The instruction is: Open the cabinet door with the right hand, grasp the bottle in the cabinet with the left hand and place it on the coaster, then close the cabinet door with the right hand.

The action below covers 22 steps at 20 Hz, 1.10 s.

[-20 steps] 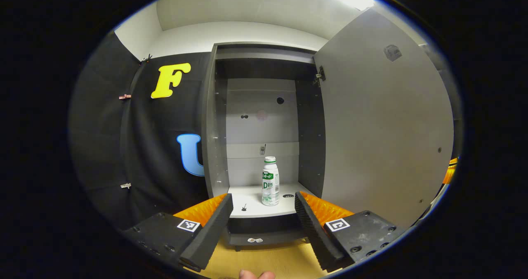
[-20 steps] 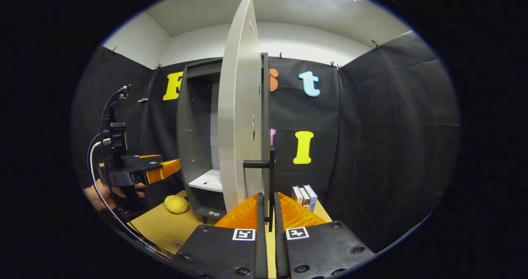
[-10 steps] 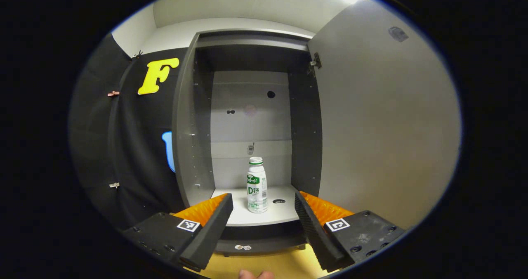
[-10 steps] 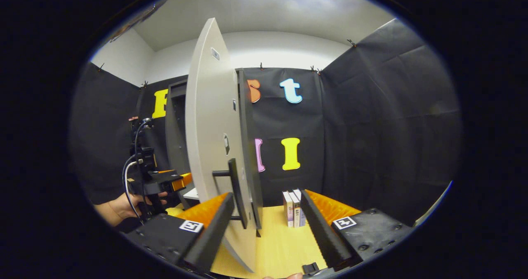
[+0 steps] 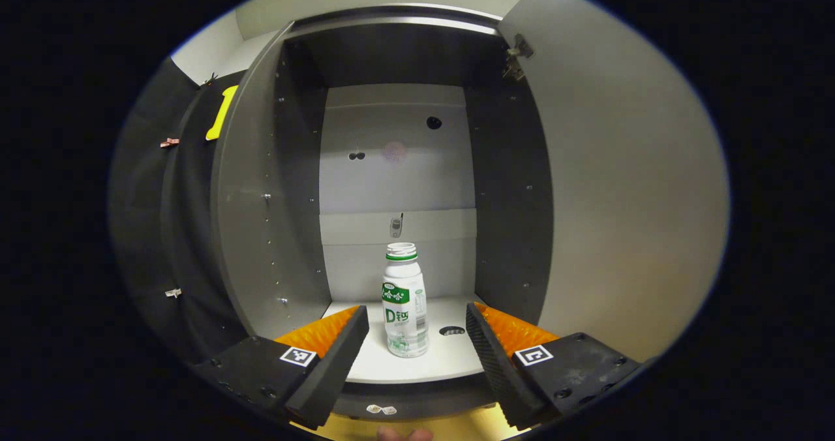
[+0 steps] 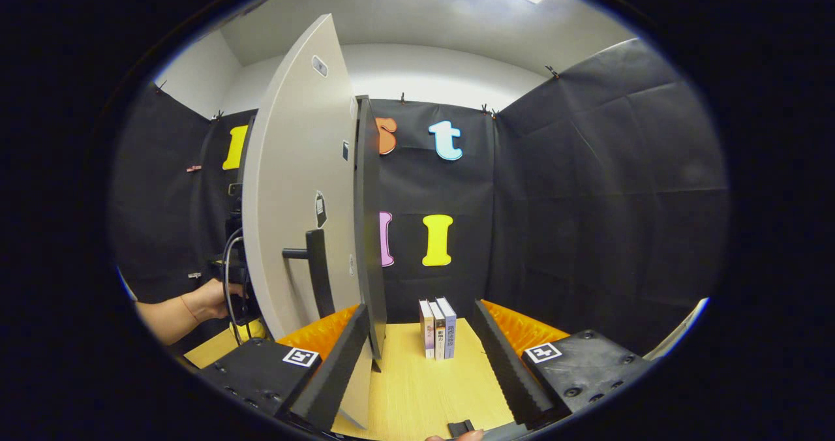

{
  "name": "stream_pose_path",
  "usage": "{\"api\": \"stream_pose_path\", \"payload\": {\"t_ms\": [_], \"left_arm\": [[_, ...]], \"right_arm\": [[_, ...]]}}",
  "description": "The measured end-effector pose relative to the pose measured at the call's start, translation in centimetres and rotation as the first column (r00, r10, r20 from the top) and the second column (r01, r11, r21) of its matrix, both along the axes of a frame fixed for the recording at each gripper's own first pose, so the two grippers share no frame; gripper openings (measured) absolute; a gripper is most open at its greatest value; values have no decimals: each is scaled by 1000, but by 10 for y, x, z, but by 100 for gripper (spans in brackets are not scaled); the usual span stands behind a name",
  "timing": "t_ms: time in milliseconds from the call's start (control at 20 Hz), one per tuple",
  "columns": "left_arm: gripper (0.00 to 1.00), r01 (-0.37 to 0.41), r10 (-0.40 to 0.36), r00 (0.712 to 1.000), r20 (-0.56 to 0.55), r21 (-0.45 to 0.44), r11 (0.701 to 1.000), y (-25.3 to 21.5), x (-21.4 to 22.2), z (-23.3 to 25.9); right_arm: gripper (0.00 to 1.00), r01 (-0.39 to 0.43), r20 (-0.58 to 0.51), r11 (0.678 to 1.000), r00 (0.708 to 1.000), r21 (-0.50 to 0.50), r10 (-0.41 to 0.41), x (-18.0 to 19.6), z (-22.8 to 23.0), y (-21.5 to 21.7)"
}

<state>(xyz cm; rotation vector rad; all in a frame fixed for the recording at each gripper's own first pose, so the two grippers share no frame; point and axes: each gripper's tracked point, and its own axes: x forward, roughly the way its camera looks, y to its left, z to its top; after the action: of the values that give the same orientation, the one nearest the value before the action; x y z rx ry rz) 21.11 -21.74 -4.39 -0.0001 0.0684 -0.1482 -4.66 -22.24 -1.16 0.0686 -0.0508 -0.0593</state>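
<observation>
Cabinet door [image 6: 293,186] standing open; right gripper [image 6: 417,346] spread, gripping nothing; left gripper [image 5: 417,343] spread, closing on the bottle [image 5: 404,301] upright mid-shelf [image 5: 450,363], probably not touching; coaster placement and closing are remaining.

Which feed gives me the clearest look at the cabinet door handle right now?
The right gripper view: the door handle stands out from the open cabinet door's outer face, in full profile just beyond the right claw. The left gripper view faces the door's plain inner side.
</observation>
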Motion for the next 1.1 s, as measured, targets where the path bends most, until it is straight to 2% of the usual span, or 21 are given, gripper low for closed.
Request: {"api": "stream_pose_path", "payload": {"t_ms": [100, 450, 650, 750, 850, 1100], "left_arm": [[95, -19, 19, 999, -27, -8, 1000, 0, 20, -12], [95, -63, 64, 997, -39, 23, 998, 2, 91, -40], [94, -50, 50, 998, -42, 17, 999, -1, 117, -50], [95, 5, -5, 999, -51, -3, 1000, -9, 121, -53], [72, 50, -50, 998, -45, -9, 999, -14, 120, -52], [71, 29, -28, 999, -16, 14, 999, -11, 105, -39]], "right_arm": [[98, 15, 0, 1000, 1000, 1, -15, 3, -2, -10], [98, 45, -19, 999, 999, 1, -45, 17, -11, -32], [98, 63, -24, 998, 998, 11, -63, 20, -12, -42], [98, 78, -22, 997, 997, 16, -78, 20, -11, -48], [98, 84, -21, 996, 996, 20, -84, 19, -12, -50], [98, 84, -17, 996, 996, 28, -84, 19, -13, -50]]}}
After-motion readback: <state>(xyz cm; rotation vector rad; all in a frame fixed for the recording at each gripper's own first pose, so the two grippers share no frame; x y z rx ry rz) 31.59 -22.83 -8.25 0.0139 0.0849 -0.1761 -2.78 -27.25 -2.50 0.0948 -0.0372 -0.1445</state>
